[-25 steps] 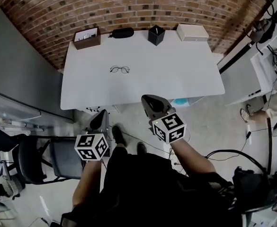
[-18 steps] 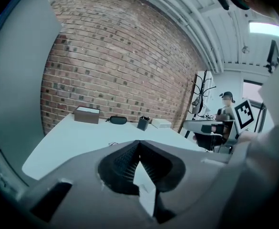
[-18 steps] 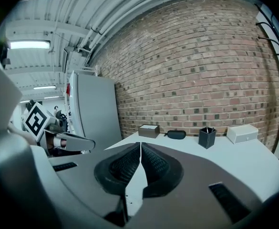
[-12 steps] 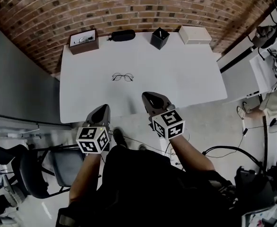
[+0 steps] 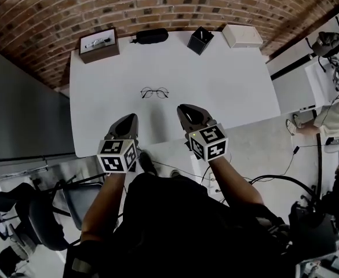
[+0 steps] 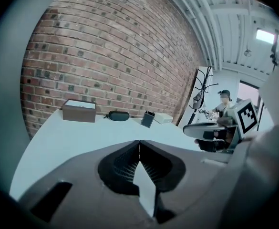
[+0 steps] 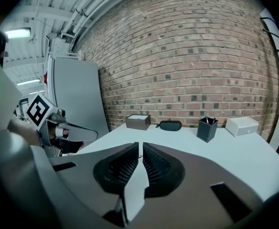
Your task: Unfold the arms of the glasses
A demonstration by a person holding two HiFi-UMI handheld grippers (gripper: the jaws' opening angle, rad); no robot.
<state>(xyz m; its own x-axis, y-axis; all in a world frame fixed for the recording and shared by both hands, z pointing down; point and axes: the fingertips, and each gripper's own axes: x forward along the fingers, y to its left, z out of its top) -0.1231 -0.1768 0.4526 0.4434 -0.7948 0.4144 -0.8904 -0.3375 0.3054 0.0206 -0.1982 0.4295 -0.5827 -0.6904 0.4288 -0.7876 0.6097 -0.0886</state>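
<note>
Glasses distinct only in head view

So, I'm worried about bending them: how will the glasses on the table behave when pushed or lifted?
The glasses look thin and wire-framed, so probably light and easily bent. Lying flat on the smooth white table, they would likely slide rather than tip or roll.

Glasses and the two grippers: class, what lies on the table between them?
Nothing: the head view shows only bare table between the glasses, left gripper and right gripper.
</note>
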